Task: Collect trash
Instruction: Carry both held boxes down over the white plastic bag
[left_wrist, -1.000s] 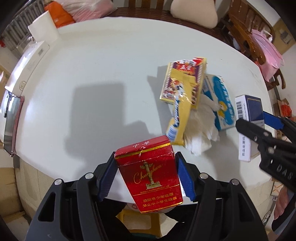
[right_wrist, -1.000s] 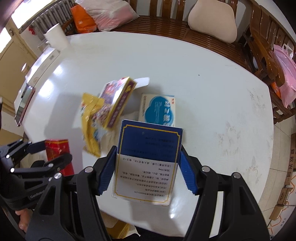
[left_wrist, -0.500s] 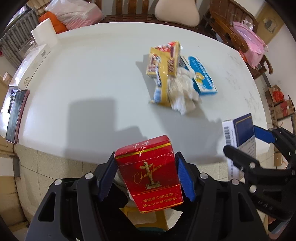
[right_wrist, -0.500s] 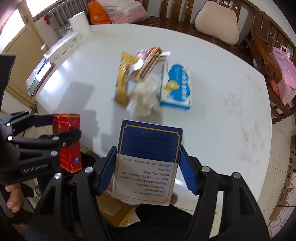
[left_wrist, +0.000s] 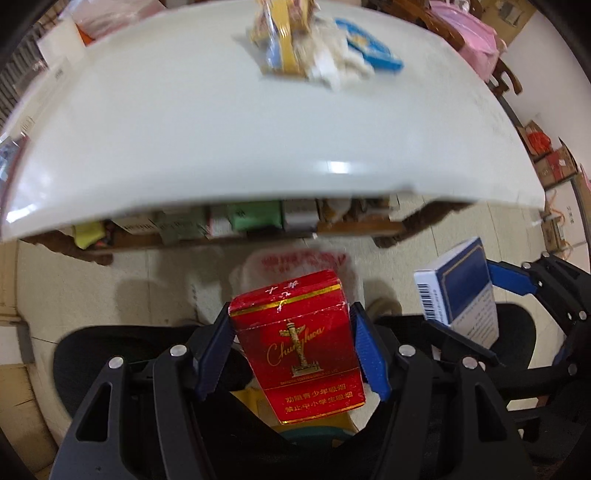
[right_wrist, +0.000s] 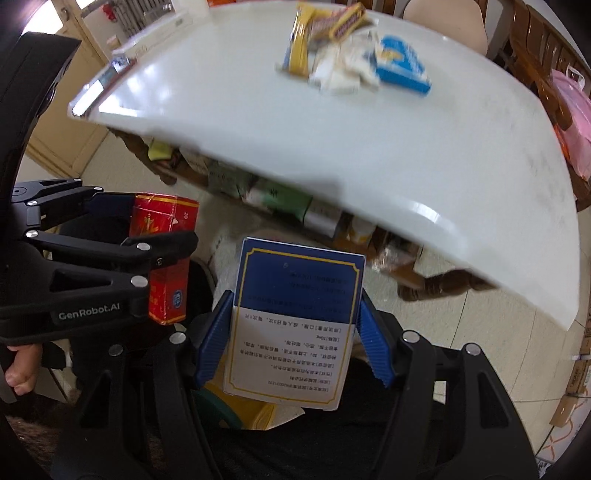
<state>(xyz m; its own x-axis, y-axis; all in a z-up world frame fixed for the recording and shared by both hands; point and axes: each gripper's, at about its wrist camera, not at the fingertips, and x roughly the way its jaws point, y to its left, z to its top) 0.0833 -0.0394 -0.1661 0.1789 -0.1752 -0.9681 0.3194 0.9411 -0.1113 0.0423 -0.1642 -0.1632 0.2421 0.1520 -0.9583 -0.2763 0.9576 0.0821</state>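
My left gripper (left_wrist: 291, 350) is shut on a red cigarette pack (left_wrist: 295, 339), also seen from the side as the red cigarette pack (right_wrist: 162, 258) in the right wrist view. My right gripper (right_wrist: 291, 339) is shut on a blue and white carton (right_wrist: 291, 325), which shows as the blue and white carton (left_wrist: 458, 291) in the left wrist view. Both grippers point down past the near edge of the white table (left_wrist: 258, 147), above a bin with a white plastic bag (left_wrist: 295, 262) and yellow wrappers (right_wrist: 243, 410). More trash (right_wrist: 332, 48) lies in a pile on the table.
Under the table sit several boxes (left_wrist: 255, 218) on a wooden shelf. A black chair seat (left_wrist: 122, 354) lies below the grippers. Wooden chairs (right_wrist: 532, 55) and a pink bag (right_wrist: 572, 110) stand beyond the table. A hand (right_wrist: 18, 365) holds the left gripper.
Both grippers have pulled back off the table and dropped below its near edge, each still holding its box. The trash pile now lies far up the frame.
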